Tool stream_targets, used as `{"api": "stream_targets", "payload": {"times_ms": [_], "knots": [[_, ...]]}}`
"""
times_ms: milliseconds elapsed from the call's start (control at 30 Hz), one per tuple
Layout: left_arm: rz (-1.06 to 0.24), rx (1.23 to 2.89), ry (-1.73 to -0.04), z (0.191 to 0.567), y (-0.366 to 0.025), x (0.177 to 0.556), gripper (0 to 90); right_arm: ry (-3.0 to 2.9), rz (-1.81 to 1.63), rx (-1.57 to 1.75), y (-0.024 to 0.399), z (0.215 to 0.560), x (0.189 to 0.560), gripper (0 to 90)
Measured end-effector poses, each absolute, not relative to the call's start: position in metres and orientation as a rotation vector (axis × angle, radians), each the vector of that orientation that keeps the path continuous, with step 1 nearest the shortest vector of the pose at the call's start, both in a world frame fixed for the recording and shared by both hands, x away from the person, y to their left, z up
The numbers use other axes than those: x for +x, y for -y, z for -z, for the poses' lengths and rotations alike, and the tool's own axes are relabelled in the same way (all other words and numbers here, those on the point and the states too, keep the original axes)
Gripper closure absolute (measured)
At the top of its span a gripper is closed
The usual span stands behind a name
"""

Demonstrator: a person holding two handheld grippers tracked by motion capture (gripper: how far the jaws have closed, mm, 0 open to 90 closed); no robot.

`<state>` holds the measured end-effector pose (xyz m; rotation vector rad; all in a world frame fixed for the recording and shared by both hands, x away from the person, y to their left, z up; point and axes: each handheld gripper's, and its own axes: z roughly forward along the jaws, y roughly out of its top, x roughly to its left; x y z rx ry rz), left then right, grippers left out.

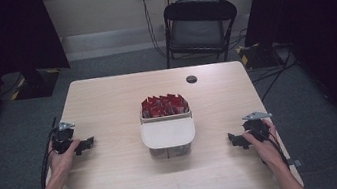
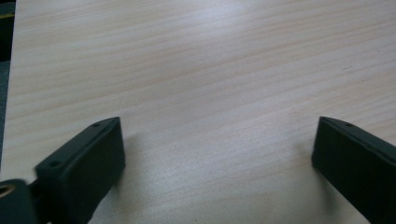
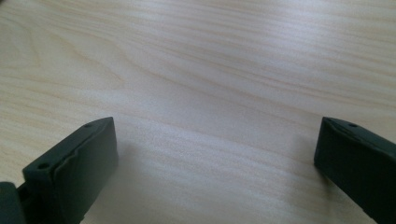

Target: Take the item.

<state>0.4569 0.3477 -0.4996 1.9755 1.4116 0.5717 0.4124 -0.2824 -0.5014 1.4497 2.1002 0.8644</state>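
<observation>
The left gripper [image 1: 84, 145] rests near the table's left edge, its two black jaws spread wide apart with only bare pale wood grain between them. The right gripper [image 1: 235, 141] sits near the right edge, jaws likewise wide apart over bare wood. Between the two, well apart from each, stands a small box [image 1: 168, 136] with a rounded cream lid or tray across its front half and red packets [image 1: 163, 105] packed upright behind. The left hand [image 1: 62, 158] and right hand [image 1: 261, 147] each grip from behind, forearms entering from the near edge. The light wooden table [image 1: 119, 182] lies open around both grippers. Beyond the box, a small dark disc [image 1: 191, 79] sits near the far edge; a black folding chair [image 1: 199, 29] stands behind.
</observation>
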Motion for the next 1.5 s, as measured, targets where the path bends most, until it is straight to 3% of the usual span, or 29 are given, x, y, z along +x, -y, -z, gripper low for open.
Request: {"api": "stream_targets", "payload": {"times_ms": [100, 1500], "knots": [[-0.567, 1.970, -1.411, 0.497, -0.347, 0.457, 16.9, -2.100, -0.864, 1.450, 0.282, 0.501, 0.412, 0.0], [-0.528, 1.895, -1.175, 0.450, -0.311, 0.428, 23.6, -2.101, -0.864, 1.451, 0.282, 0.501, 0.412, 0.0]]}}
